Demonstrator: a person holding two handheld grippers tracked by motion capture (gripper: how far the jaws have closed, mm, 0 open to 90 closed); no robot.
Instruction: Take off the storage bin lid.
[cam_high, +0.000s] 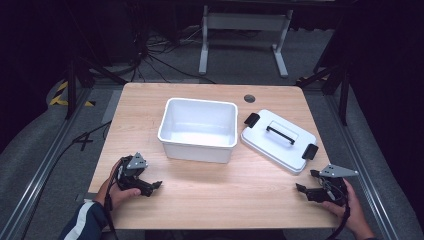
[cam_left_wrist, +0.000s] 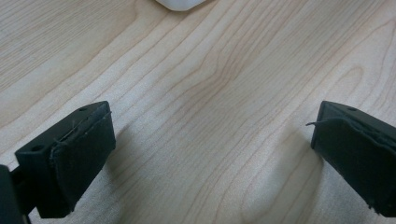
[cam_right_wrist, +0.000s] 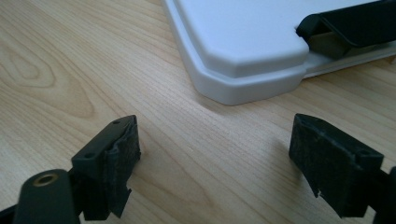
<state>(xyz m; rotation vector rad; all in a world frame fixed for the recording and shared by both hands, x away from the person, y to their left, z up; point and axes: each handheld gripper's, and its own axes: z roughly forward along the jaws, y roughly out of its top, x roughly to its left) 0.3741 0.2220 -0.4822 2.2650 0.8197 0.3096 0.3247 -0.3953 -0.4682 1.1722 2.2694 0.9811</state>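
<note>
Altogether one white plastic bin sits at the table centre, and its one white lid (two black clips, one black handle) lies just beside it at 3 o'clock. Two grippers rest low: the left gripper at 8 o'clock, jaws wide over bare wood; the right gripper at 4 o'clock, jaws wide, near the lid's corner, holding nothing.

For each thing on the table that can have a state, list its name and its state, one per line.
White tub: upright, open, nothing inside.
Lid: off the tub, flat on the table beside it, handle up.
Left gripper: open, nothing between its jaws.
Right gripper: open, nothing between its jaws, near the lid's corner.
</note>
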